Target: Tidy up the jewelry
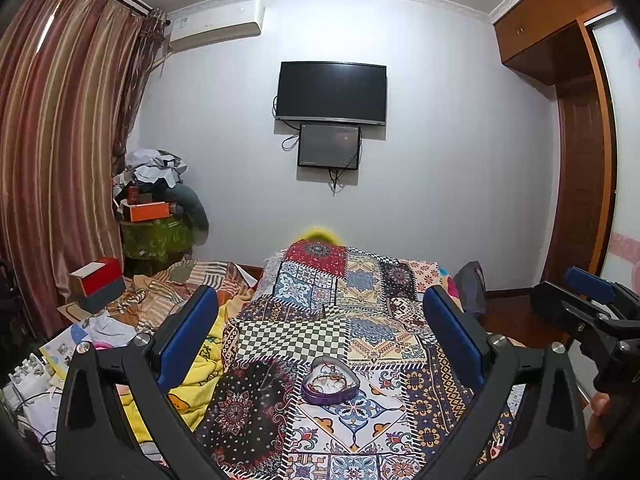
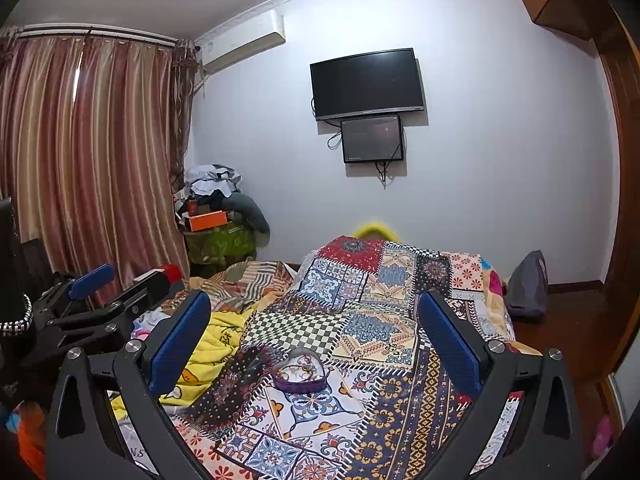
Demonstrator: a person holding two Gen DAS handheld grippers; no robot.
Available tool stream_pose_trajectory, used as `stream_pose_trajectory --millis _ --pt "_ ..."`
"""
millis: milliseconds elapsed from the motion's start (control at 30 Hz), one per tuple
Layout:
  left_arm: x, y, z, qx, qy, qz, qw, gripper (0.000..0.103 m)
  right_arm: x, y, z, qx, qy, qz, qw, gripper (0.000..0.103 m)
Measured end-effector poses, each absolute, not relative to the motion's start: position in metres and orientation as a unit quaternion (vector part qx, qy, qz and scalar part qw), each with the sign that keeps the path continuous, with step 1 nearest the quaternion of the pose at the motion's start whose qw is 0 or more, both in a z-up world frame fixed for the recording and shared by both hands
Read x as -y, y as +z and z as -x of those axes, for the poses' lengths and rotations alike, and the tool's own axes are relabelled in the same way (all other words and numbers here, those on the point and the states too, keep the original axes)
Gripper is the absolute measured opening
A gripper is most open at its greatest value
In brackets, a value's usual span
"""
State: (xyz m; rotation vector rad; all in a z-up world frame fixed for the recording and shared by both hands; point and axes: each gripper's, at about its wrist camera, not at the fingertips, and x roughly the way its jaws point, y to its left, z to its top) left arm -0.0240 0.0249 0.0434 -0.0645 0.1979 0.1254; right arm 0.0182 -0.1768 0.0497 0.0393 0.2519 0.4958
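A purple heart-shaped jewelry box [image 1: 330, 381] lies open on the patterned patchwork bedspread [image 1: 372, 340], with several small pieces of jewelry tangled inside. My left gripper [image 1: 320, 300] hangs above and short of the box, open wide with nothing between its blue pads. In the right wrist view the same box [image 2: 299, 373] sits a little left of centre. My right gripper [image 2: 316, 300] is open too and holds nothing. The right gripper also shows at the right edge of the left wrist view [image 1: 592, 300], and the left gripper at the left edge of the right wrist view [image 2: 108, 284].
A crumpled yellow blanket [image 1: 208, 360] and striped bedding [image 1: 180, 284] lie left of the bedspread. Papers, cables and a red-and-grey box [image 1: 98, 284] clutter the far left. A pile of clothes [image 1: 156, 184] stands by the curtain. A wardrobe [image 1: 580, 160] and dark bag [image 2: 526, 286] are right.
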Motion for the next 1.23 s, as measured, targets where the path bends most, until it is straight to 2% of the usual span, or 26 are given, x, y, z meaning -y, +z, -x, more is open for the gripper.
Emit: stream_pose_trajectory --millis 1233 --pt "-0.0262 0.0411 0.0250 -0.099 0.039 0.043 0.993 0.103 0.1791 0.0516 -0.0221 -0.121 0.241 -0.013 0.963 0.103"
